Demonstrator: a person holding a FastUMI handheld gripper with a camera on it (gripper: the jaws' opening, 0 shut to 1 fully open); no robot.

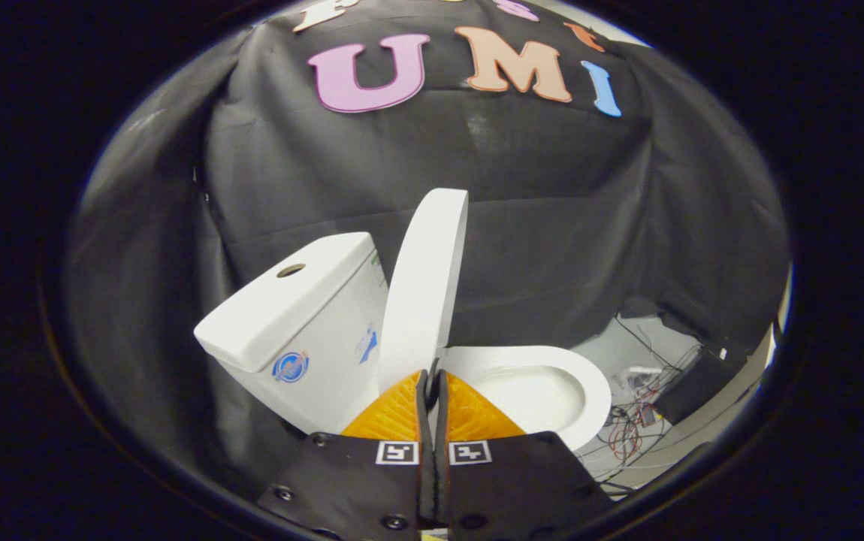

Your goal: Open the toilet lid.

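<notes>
My gripper (432,376) is clenched on nothing, tips just before the raised lid (426,289) (upright against the tank (293,315)); the bowl (545,391) seems empty.

The claw (432,379) points at the white ceramic toilet (372,338), its two fingers (394,413) pressed close together with nothing between them. Just ahead of the fingertips stands the white plastic toilet lid (426,285), raised nearly upright on its hinge edge. Left of the lid, just behind it, sits the white boxy cistern (293,315), with a round flush hole (291,270) in its top. Right of the lid lies the white oval seat ring (545,383) over the bowl. Further right, on the pale floor (627,353), lies a tangle of thin cables (631,421). The black cloth wall (537,225) hangs behind everything.
</notes>
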